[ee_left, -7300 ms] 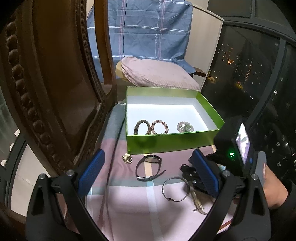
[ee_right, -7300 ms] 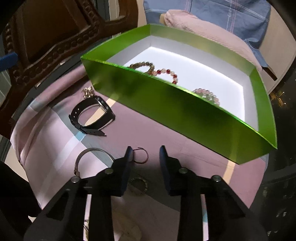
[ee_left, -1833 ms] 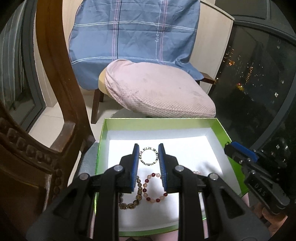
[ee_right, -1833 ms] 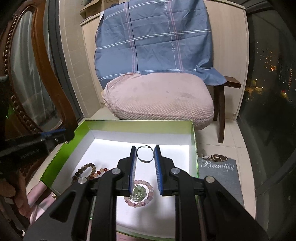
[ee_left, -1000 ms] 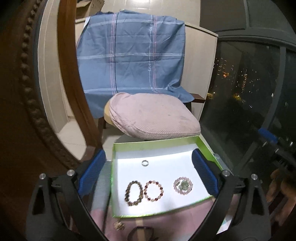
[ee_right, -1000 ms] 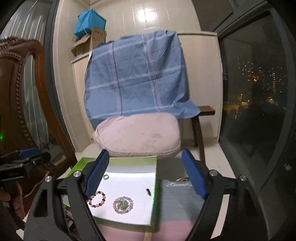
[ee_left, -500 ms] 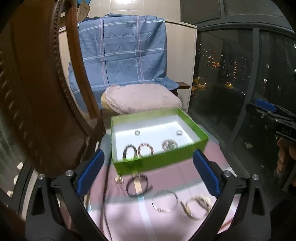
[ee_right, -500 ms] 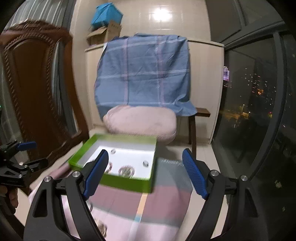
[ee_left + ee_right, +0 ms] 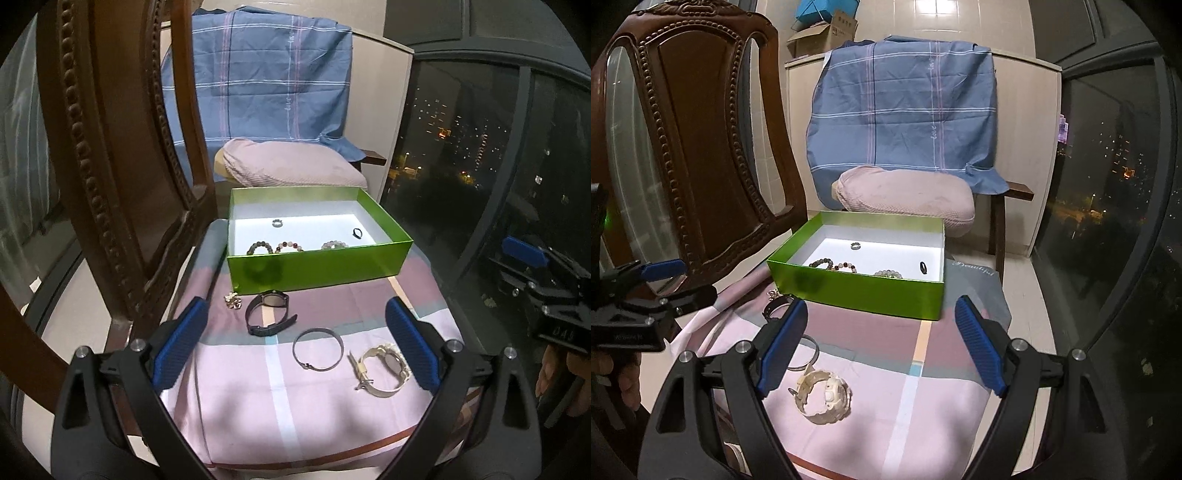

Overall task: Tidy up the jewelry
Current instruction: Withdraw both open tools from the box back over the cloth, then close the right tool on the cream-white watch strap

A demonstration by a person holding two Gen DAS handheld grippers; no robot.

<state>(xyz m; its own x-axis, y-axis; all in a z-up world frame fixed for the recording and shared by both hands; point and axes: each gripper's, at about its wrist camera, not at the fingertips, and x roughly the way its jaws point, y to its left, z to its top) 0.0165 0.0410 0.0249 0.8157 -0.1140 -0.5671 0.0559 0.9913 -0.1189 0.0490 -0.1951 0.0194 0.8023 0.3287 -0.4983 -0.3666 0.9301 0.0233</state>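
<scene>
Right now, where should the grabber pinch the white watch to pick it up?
Probably on the strap beside the face, coming from above. The white watch lies on its side on the pink cloth, its band curled in an open loop, so one finger could go inside the loop and one outside.

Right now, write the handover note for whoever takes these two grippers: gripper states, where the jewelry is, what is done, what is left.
Left gripper: open, empty, above the cloth.
Right gripper: open, empty, above the cloth.
Green box: holds three bead bracelets, a small silver ring and a dark ring.
Left on the pink cloth: small charm, black watch, metal bangle, cream watch.
Done: five pieces boxed. Left: those four.
</scene>
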